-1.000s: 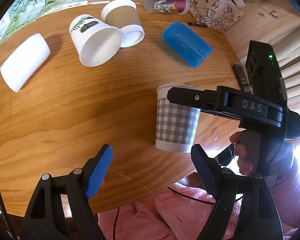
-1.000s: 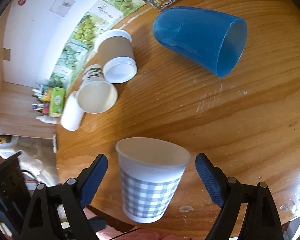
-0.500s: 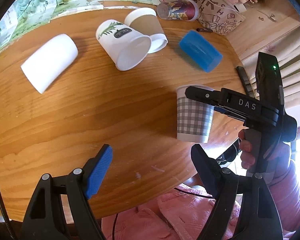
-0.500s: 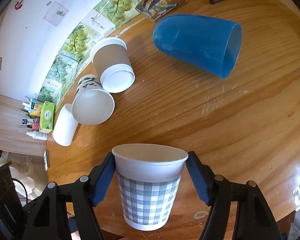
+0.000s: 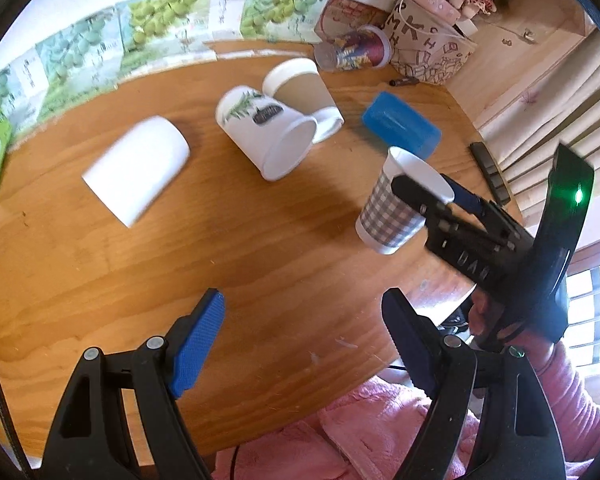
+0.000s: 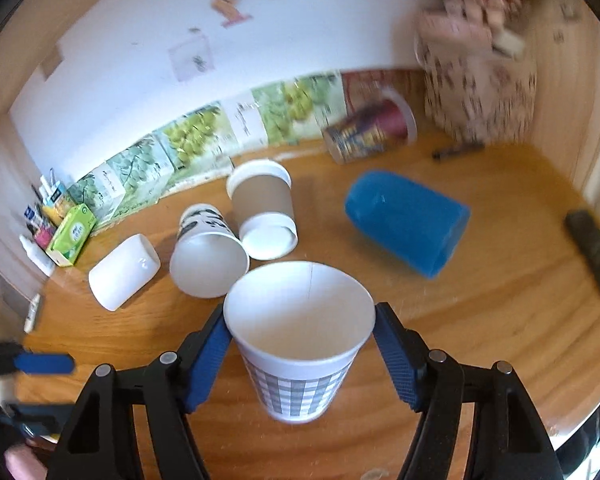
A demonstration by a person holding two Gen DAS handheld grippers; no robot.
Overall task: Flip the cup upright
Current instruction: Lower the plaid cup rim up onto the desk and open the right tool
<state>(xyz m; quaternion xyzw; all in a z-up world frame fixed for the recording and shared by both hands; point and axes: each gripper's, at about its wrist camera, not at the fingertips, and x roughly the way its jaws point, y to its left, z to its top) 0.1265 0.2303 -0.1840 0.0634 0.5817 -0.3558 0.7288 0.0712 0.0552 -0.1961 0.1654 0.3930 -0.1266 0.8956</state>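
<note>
The right gripper (image 6: 300, 354) clamps its blue pads on the checked paper cup (image 6: 298, 344) just under the rim, mouth up and tilted, and holds it above the wooden table (image 5: 100, 280) near the right edge, probably so the base can be set down flat. The left gripper (image 5: 300, 344) hangs with its fingers spread wide and empty, I think only waiting. On the right gripper's body I can read "DA"; the writing on the leaf-print cup (image 5: 266, 138) is too small.

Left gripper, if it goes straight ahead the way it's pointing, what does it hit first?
Probably the bare table. The left gripper is open and empty, aimed down at the wood short of the leaf-print cup; depth is unclear.
</note>
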